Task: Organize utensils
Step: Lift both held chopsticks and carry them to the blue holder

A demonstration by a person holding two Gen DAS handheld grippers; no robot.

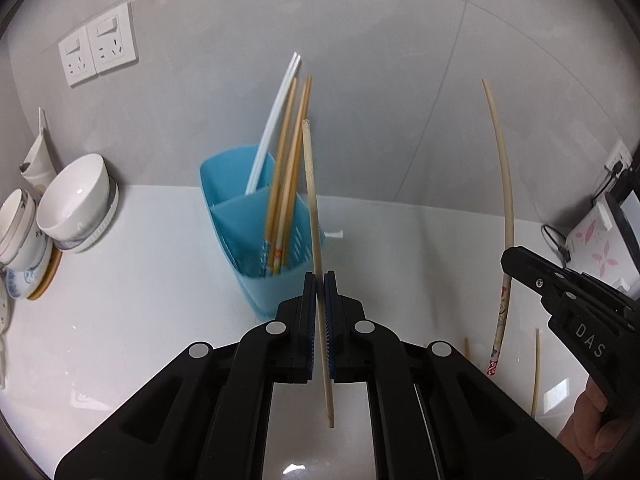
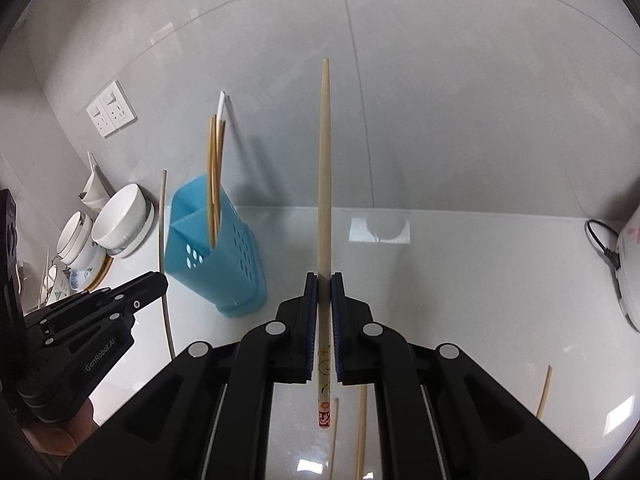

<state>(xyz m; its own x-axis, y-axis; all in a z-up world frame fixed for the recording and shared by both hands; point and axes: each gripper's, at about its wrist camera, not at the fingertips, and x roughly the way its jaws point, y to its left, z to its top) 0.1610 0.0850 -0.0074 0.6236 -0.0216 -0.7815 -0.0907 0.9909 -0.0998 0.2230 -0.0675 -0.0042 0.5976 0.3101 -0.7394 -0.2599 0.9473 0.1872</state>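
Observation:
A blue perforated utensil holder (image 1: 256,240) stands on the white counter and holds several wooden and white chopsticks (image 1: 286,168). My left gripper (image 1: 319,280) is shut on a plain wooden chopstick (image 1: 312,200), held upright just right of the holder. My right gripper (image 2: 325,280) is shut on a pale chopstick with a patterned end (image 2: 325,168), held upright, right of the holder (image 2: 216,256). The right gripper shows in the left wrist view (image 1: 505,258), the left one in the right wrist view (image 2: 162,280).
White bowls (image 1: 76,200) and cups (image 1: 20,224) are stacked at the left by the wall. Wall sockets (image 1: 98,48) are above them. Loose chopsticks (image 2: 362,432) lie on the counter near me. A white appliance with a cable (image 2: 630,264) stands at the right.

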